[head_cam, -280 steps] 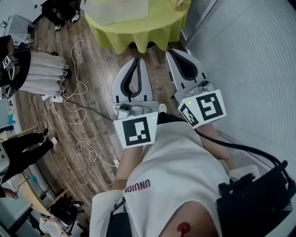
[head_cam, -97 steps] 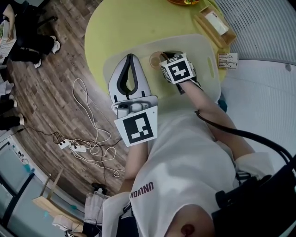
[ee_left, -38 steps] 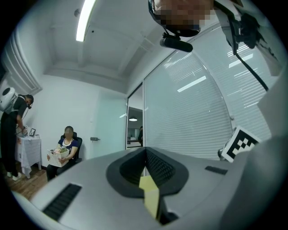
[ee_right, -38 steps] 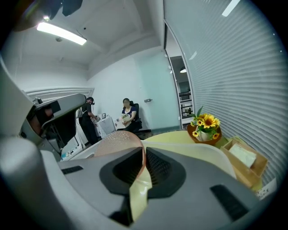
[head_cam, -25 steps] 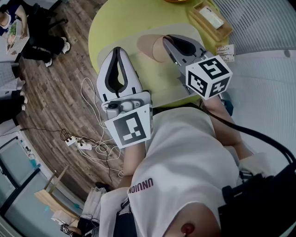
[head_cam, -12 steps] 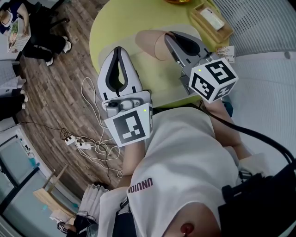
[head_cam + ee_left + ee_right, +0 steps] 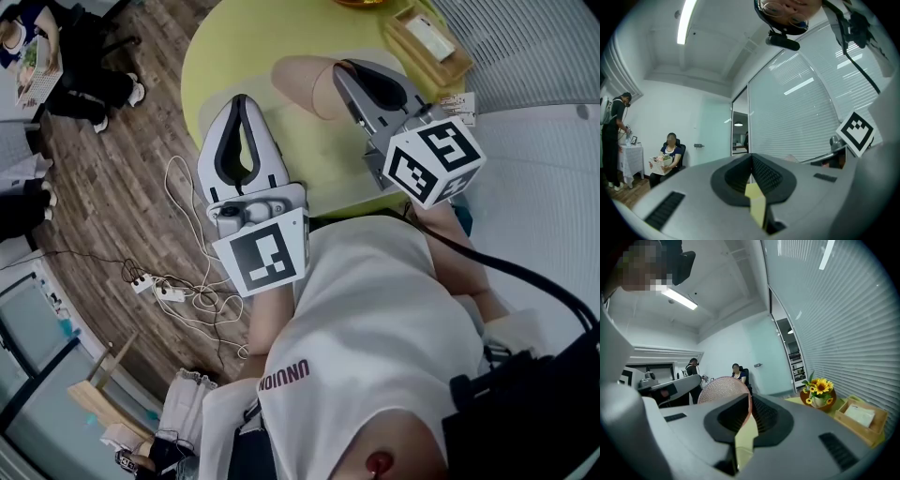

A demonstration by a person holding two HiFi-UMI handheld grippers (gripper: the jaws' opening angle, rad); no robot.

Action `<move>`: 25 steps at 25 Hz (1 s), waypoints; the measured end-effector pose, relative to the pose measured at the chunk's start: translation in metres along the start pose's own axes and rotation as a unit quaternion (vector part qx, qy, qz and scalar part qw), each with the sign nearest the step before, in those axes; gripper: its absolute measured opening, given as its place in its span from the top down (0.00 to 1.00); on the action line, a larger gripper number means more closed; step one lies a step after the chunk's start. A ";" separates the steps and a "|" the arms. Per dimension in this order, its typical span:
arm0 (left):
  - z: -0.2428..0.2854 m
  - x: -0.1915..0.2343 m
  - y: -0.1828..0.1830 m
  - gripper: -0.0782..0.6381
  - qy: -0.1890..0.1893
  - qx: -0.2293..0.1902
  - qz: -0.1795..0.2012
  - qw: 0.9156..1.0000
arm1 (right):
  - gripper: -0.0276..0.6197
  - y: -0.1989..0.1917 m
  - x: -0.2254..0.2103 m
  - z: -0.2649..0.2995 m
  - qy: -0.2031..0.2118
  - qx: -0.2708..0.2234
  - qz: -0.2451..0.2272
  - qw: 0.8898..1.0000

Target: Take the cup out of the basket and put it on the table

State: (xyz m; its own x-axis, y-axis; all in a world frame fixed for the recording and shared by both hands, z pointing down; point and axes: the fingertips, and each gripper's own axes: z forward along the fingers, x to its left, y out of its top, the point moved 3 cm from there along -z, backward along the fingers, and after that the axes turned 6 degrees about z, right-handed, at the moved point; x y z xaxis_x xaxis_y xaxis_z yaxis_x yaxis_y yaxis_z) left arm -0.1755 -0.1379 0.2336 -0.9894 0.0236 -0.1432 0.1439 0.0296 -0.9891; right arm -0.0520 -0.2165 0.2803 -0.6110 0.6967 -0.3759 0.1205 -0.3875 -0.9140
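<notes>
- Pink and dimpled, the cup (image 7: 723, 389) shows only its upper curve in the right gripper view. The rest sits behind the right gripper (image 7: 750, 398), whose jaws are clamped on its wall.
- From the head view the cup (image 7: 305, 82) looks tan and is held out sideways at the tip of the right gripper (image 7: 342, 70), over the yellow-green bench (image 7: 234, 47). I cannot tell whether it touches anything below.
- The pale basket (image 7: 323, 159) is see-through. Its outline is faint against the bench and it is partly covered by the right gripper.
- The left gripper (image 7: 751, 157) has its jaws pressed together on nothing. The head view places it (image 7: 239, 101) at the bench's near edge, apart from the cup.
- Only the right gripper view shows the sunflower pot (image 7: 816, 394). The wooden tray (image 7: 860, 418) appears in the head view too (image 7: 427, 37).
</notes>
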 end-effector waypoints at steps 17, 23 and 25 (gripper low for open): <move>0.000 0.002 0.003 0.87 0.001 -0.001 0.001 1.000 | 0.90 0.006 0.004 0.001 -0.001 -0.006 -0.008 1.000; 0.001 -0.001 0.003 0.87 0.000 -0.002 0.001 1.000 | 0.90 0.004 0.002 0.000 0.000 -0.004 -0.008 1.000; 0.001 -0.001 0.002 0.87 0.000 -0.001 -0.001 1.000 | 0.90 0.004 0.002 0.000 0.000 -0.004 -0.008 1.000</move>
State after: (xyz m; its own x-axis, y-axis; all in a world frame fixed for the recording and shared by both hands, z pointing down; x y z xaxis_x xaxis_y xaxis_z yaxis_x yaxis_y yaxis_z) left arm -0.1746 -0.1386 0.2314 -0.9897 0.0238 -0.1412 0.1419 0.0324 -0.9893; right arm -0.0528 -0.2164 0.2759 -0.6132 0.7023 -0.3617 0.1169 -0.3722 -0.9208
